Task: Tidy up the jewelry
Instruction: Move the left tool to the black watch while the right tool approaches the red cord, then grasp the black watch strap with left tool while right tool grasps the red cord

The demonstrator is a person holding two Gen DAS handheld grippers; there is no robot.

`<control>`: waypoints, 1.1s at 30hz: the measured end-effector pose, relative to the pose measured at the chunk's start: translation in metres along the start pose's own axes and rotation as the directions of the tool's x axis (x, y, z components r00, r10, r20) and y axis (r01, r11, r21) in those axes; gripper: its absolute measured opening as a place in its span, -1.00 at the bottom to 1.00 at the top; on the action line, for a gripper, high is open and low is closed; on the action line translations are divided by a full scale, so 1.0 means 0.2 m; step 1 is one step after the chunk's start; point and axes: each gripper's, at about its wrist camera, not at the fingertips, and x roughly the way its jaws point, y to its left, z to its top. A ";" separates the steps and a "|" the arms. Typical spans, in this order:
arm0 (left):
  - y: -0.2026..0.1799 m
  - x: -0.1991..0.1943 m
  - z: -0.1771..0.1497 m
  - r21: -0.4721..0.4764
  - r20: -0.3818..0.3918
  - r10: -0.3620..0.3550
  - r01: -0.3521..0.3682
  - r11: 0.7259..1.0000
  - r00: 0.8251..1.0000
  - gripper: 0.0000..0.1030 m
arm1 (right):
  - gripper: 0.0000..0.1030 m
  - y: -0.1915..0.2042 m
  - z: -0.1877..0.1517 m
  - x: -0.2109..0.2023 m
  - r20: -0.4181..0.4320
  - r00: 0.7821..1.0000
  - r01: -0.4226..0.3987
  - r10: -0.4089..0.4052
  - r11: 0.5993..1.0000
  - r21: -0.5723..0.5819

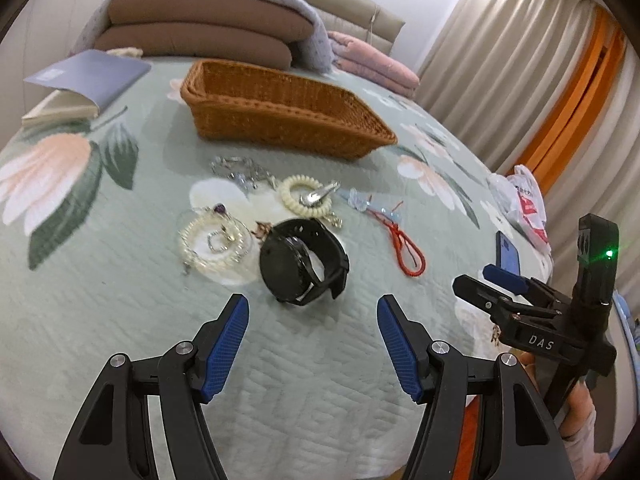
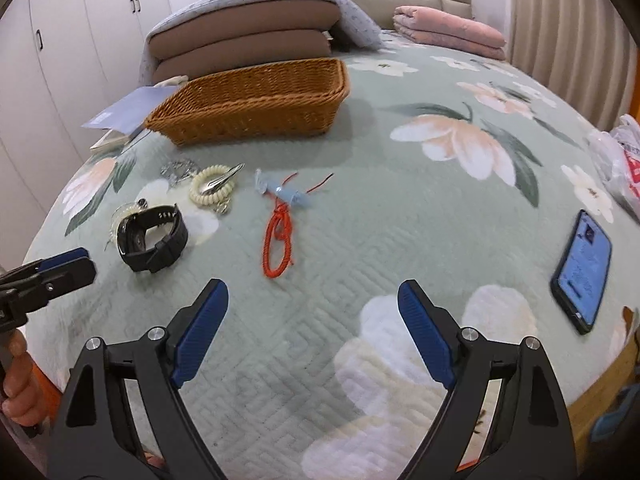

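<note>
Left wrist view: left tool spread wide, empty, poised just short of black watch on the bed. Pearl bracelet, coil band, silver chain and red cord scattered nearby; wicker basket beyond. Right tool likewise wide, empty, facing red cord. Best approach: straddle watch strap, close across narrow band, lift clear of bracelet, carry to basket.
</note>
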 end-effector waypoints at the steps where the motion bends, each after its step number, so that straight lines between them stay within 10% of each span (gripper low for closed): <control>1: -0.01 0.01 0.00 0.000 -0.004 0.001 -0.001 1.000 1.000 0.33 | 0.68 -0.01 0.00 0.02 -0.007 1.000 -0.005 0.005 1.000 0.013; 9: -0.01 0.07 0.18 0.047 -0.022 0.099 -0.098 0.994 0.995 0.30 | 0.61 -0.01 0.08 0.10 0.005 1.000 -0.011 0.011 1.000 0.006; 19: -0.03 0.31 0.35 0.127 -0.190 0.176 -0.154 0.980 0.966 -0.47 | -0.09 0.06 0.15 0.27 -0.049 0.999 -0.002 0.001 1.000 -0.024; 33: -0.07 0.37 0.32 0.216 -0.282 0.236 -0.179 0.960 0.930 -0.52 | -0.61 0.04 0.14 0.35 -0.062 0.998 -0.020 0.018 1.000 -0.024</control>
